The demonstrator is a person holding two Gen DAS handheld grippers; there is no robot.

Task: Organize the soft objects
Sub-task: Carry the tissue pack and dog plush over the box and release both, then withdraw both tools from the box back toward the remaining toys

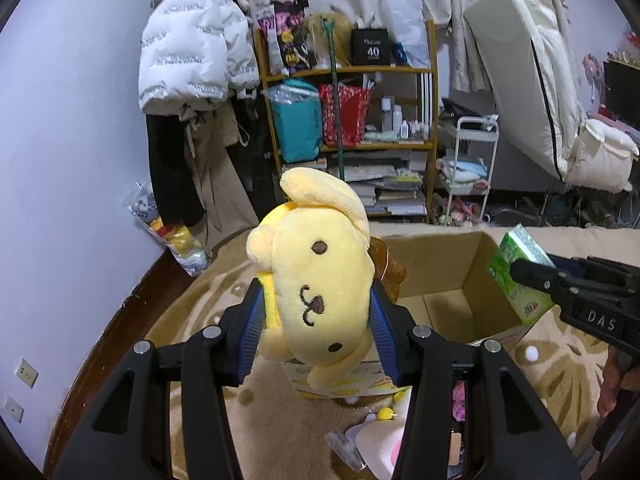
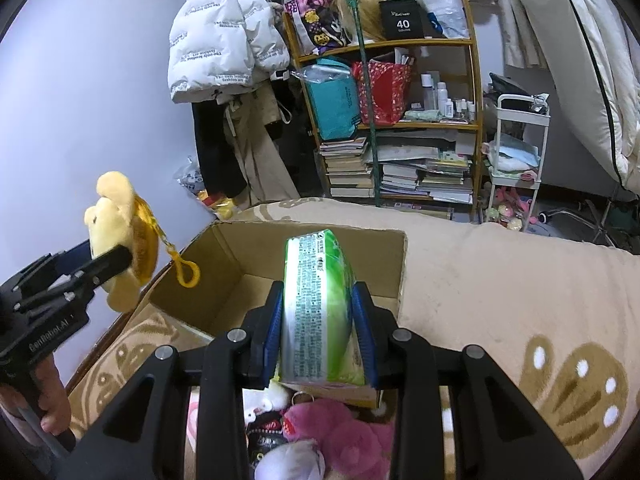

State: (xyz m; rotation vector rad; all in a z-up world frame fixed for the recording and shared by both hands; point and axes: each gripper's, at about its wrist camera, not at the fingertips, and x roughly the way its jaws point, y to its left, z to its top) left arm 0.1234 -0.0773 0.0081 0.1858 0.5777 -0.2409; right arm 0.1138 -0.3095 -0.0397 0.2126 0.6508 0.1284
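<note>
Blue pads (image 1: 252, 330) of left gripper (image 1: 318, 320) pinching yellow dog plush (image 1: 316, 280) at both sides of its head, lower centre of left wrist view; face toward camera, turned sideways, ear flopped at top. Same plush at far left of right wrist view (image 2: 116, 240), held off the ground, yellow clip (image 2: 186, 274) dangling beside it. Cardboard box (image 1: 444, 276) right of plush in left wrist view, flaps open, sitting on beige patterned blanket (image 1: 224, 304). Further right, green tissue pack (image 1: 520, 276) clamped in right gripper (image 1: 524, 274), over the box's right wall. In right wrist view, blue pads (image 2: 274, 332) of right gripper (image 2: 320, 328) squeezing tissue pack (image 2: 316, 304) on its long faces, centre frame, standing on edge above box (image 2: 240, 264) opening. Pink plush (image 2: 340, 428) and other soft toys at bottom centre, below the pack. Wooden shelf (image 2: 472, 80) with books and bags in upper centre background.
</note>
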